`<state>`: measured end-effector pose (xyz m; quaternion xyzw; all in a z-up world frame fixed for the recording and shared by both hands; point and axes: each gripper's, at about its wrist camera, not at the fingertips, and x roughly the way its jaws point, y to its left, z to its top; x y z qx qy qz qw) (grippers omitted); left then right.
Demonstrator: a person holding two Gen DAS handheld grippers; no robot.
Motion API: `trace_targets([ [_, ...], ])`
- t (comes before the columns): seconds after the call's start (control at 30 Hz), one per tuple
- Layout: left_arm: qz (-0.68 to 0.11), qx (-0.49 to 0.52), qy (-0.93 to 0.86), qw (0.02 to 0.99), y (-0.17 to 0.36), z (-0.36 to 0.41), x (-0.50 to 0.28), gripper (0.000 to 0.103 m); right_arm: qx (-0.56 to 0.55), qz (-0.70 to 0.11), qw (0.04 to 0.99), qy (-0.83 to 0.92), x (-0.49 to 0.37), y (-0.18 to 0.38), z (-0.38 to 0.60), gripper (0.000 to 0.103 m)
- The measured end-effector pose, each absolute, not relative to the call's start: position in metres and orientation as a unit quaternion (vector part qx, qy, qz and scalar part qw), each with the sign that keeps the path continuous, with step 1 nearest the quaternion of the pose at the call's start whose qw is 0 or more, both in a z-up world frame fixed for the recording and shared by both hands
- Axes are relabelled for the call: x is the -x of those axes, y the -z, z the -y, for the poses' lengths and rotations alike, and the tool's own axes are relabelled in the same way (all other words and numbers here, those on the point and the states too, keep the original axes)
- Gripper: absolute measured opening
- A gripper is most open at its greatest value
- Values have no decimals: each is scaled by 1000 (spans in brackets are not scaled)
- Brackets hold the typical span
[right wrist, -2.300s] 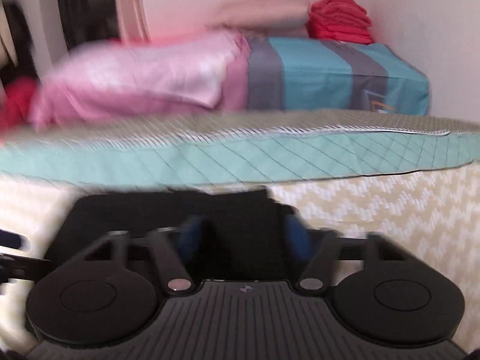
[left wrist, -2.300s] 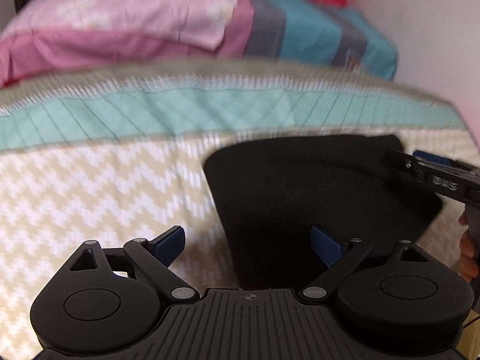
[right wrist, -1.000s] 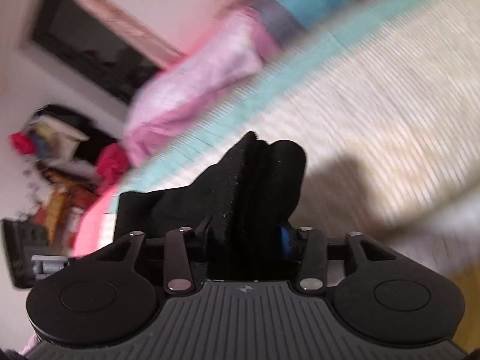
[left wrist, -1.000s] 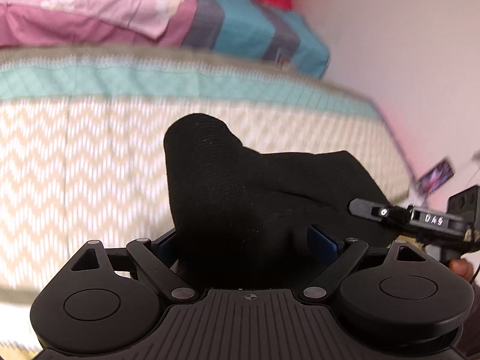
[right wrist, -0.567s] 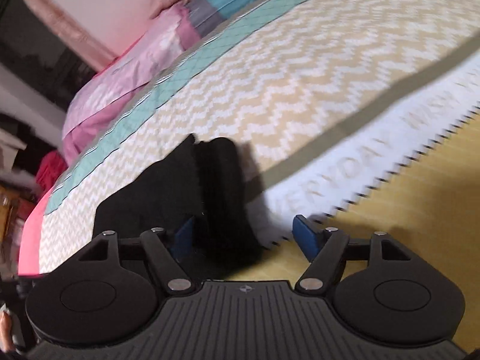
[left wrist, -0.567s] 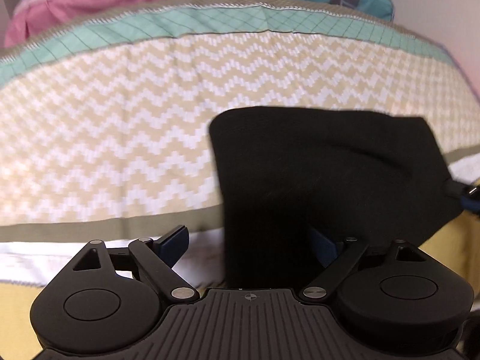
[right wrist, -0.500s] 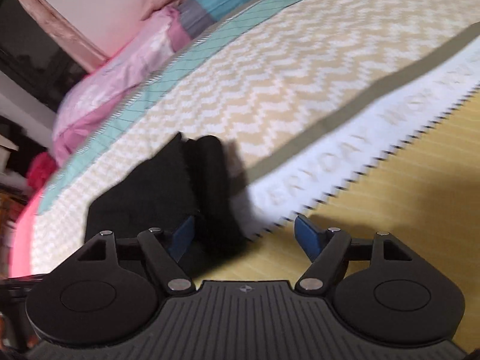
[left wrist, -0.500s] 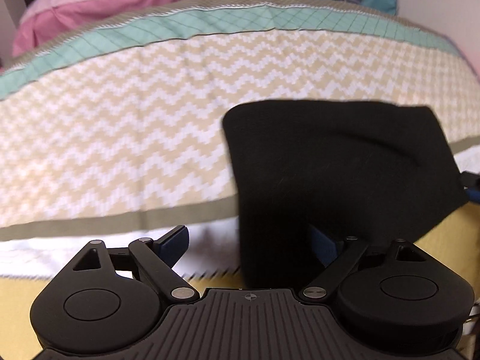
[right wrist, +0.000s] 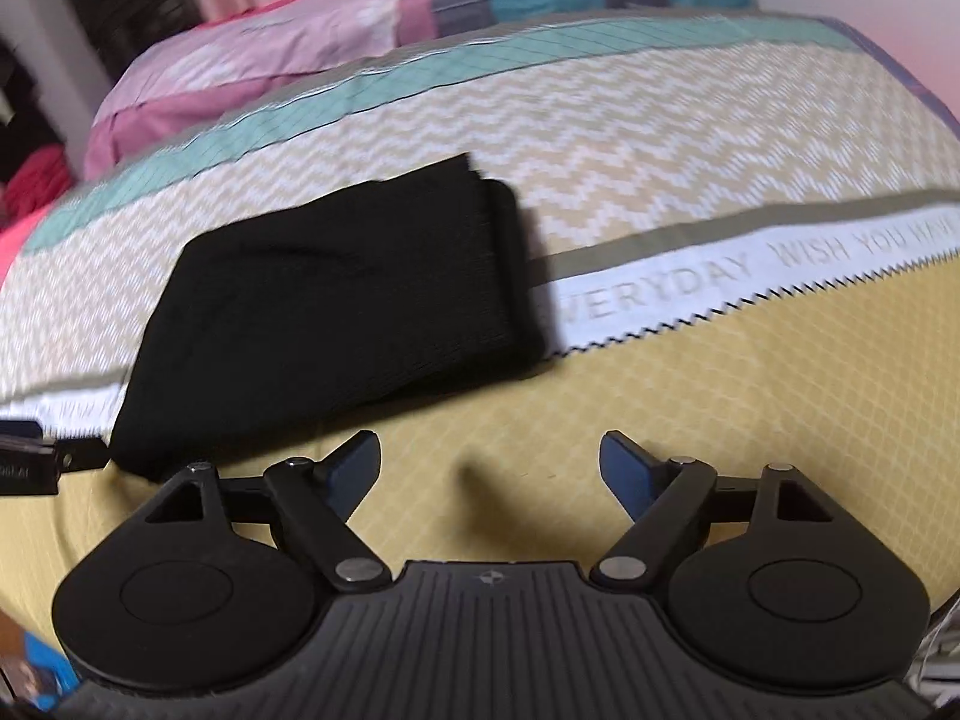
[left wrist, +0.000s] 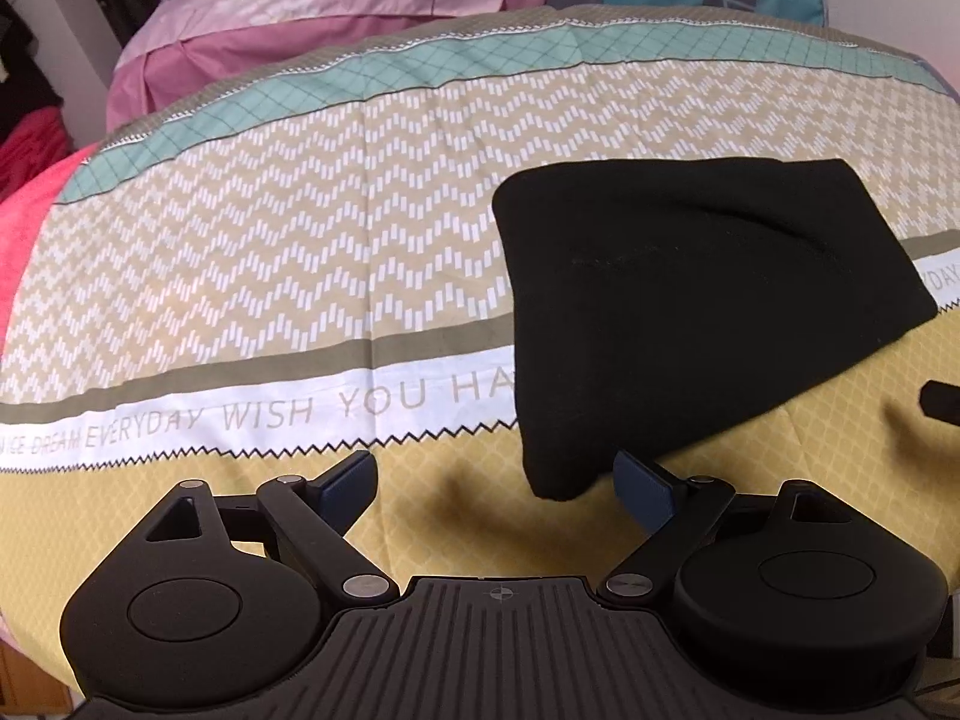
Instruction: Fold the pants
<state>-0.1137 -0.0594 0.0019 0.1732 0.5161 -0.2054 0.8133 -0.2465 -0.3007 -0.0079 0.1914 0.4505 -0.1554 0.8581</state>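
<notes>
The other gripper (right wrist: 24, 461) is cut off at the left edge; the bedspread lettering (right wrist: 660, 294) is blurred.

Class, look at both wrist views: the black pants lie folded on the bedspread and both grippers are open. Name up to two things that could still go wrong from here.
1. The left gripper is open, but the near corner of the black pants lies right beside its right finger; pulling away carelessly might drag that corner and loosen the fold.
2. The right gripper has just been opening, with nothing between its jaws; the thick rolled edge on the bedspread could spring open.
</notes>
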Motion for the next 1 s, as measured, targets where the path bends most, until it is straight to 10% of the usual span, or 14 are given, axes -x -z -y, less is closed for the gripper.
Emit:
trace_targets([
  [1.0,-529,-183,181,809,7,58,138,103,-171,-469,856,132,268,18,271,85],
])
